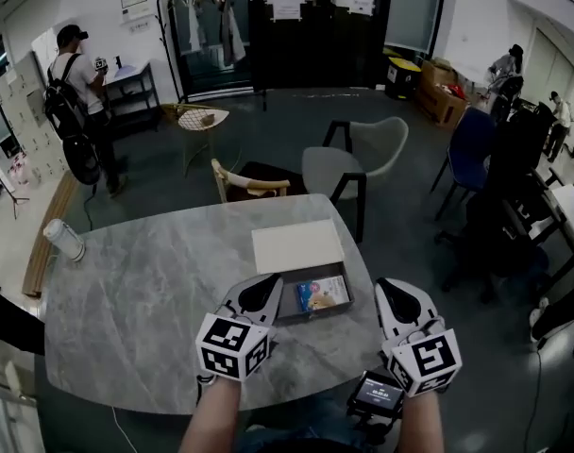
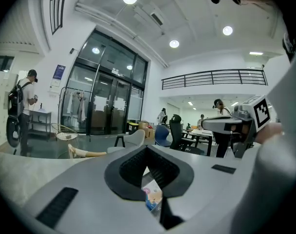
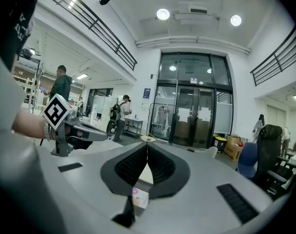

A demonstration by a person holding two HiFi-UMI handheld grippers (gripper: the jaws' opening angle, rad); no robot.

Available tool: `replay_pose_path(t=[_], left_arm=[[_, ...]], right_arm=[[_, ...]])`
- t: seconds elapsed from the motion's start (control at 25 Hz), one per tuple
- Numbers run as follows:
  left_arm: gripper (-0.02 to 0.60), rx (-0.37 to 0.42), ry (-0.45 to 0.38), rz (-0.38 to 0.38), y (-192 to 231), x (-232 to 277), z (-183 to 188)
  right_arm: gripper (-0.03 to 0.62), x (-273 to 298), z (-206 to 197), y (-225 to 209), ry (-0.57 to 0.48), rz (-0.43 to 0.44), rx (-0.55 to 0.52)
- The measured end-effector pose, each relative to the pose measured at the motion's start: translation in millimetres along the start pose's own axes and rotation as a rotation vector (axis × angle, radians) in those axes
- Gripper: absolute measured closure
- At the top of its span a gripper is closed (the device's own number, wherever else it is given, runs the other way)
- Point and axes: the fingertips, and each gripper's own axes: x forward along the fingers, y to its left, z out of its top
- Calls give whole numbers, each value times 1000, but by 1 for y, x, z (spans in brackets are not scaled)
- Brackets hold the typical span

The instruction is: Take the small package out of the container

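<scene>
The left gripper (image 1: 261,291) has its jaws closed together with nothing between them; the left gripper view (image 2: 148,152) shows the two dark pads meeting at their tips. The right gripper (image 1: 397,298) also has its jaws together and empty, as its own view (image 3: 147,150) shows.

The left gripper's tip is at the left end of an open shallow box (image 1: 315,315); whether it touches the box is unclear. The right gripper is just right of the box, apart from it.

Inside the box lies the small package (image 1: 322,294), flat, colourful and untouched. It shows below the closed jaws in both gripper views (image 2: 152,196) (image 3: 139,197). A pale flat lid (image 1: 297,245) lies on the far side of the box.

The box sits on a grey marble table (image 1: 145,300), toward its near right part. A white cylinder (image 1: 64,240) stands at the table's far left edge.

Beyond the table are a grey chair (image 1: 358,159) and a wooden chair (image 1: 249,182). A person with a backpack (image 1: 75,92) stands far left, with dark glass doors (image 1: 296,26) at the far wall.
</scene>
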Motion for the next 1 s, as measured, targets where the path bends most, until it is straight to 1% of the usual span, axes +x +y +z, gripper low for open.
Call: replay_pose_path(t=[0.12, 0.24, 0.44, 0.52, 0.56, 0.6, 0.64, 0.72, 0.88, 1.0], left_arm=[[571, -22, 27, 30, 5, 25, -4], [571, -72, 57, 50, 9, 48, -14], [569, -186, 140, 117, 25, 77, -42], [568, -249, 175, 115, 26, 86, -57], [544, -291, 199, 97, 25, 91, -65], [439, -336, 229, 74, 23, 97, -74], [381, -377, 263, 52, 22, 102, -84], [356, -426, 334, 35, 20, 108, -103], [350, -462, 490, 43, 22, 110, -138], [328, -512, 605, 5, 14, 113, -166]], right_arm=[[569, 19, -12, -28, 3, 36, 21], [569, 40, -21, -52, 8, 75, 30], [569, 72, -35, -81, 29, 145, 43], [569, 82, -43, -89, 39, 168, 50], [569, 87, -46, -92, 43, 176, 55], [569, 92, -50, -95, 46, 182, 63], [569, 98, -54, -98, 49, 187, 72], [569, 108, -62, -102, 58, 197, 87], [569, 124, -77, -103, 87, 214, 117], [569, 131, -89, -102, 111, 227, 137]])
